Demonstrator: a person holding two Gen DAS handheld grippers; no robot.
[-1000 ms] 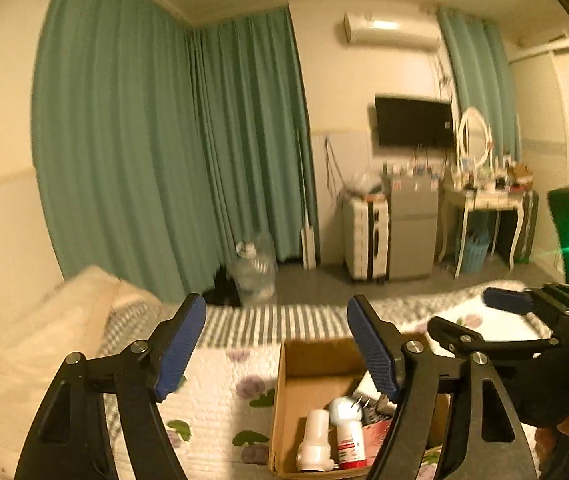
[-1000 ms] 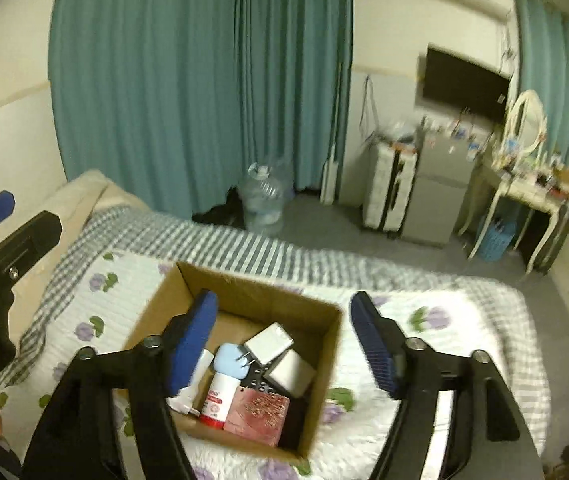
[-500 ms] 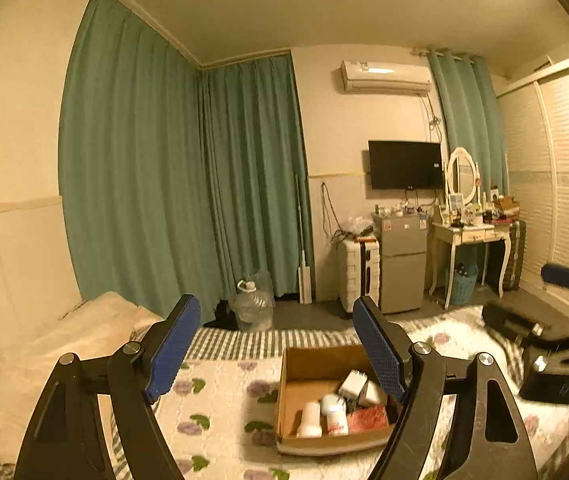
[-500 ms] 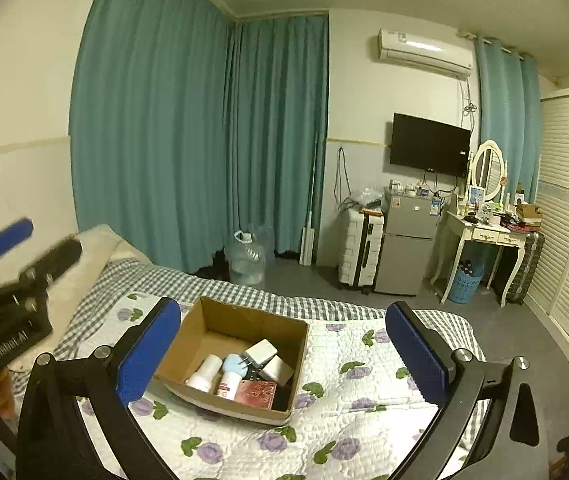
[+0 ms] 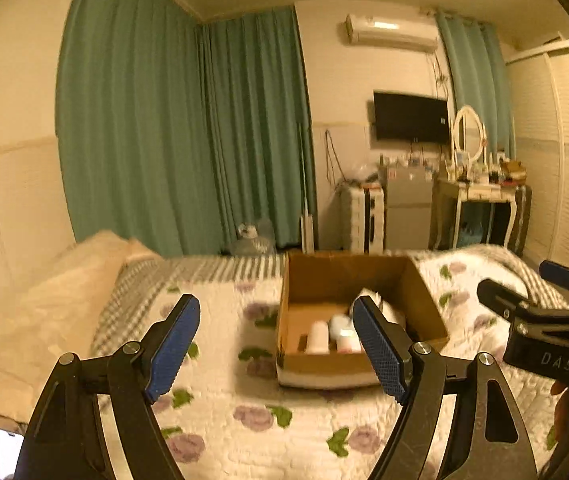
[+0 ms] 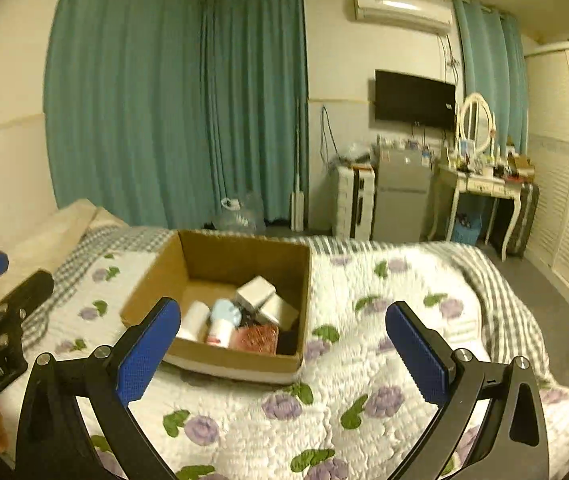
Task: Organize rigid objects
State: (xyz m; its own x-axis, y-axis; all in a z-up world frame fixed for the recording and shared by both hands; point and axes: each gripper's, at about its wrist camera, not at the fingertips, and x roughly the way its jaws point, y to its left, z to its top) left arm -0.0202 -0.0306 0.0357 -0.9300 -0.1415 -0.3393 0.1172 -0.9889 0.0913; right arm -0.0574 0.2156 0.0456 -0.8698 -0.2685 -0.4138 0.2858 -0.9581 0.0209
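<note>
An open cardboard box (image 6: pixel 152 276) stands on the floral quilt; it also shows in the left wrist view (image 5: pixel 424 292). Inside lie a white bottle (image 6: pixel 194 320), a white bottle with a light-blue cap (image 6: pixel 224 318), two white cubes (image 6: pixel 255 290), and a reddish packet (image 6: pixel 255 338). My left gripper (image 5: pixel 276 344) is open and empty, held above the quilt in front of the box. My right gripper (image 6: pixel 284 352) is open wide and empty, in front of the box's near right corner. Each gripper shows at the edge of the other's view.
The bed's quilt (image 6: pixel 364 300) spreads around the box, with a cream pillow (image 5: pixel 56 292) at the left. Beyond the bed stand green curtains (image 6: pixel 164 100), a water jug (image 6: pixel 240 216), a small fridge (image 6: pixel 400 196), a dressing table (image 6: pixel 480 192) and a wall TV (image 6: pixel 414 100).
Both grippers have dropped lower and come nearer the box after pulling back and up half a second ago. Both stay open and empty.
</note>
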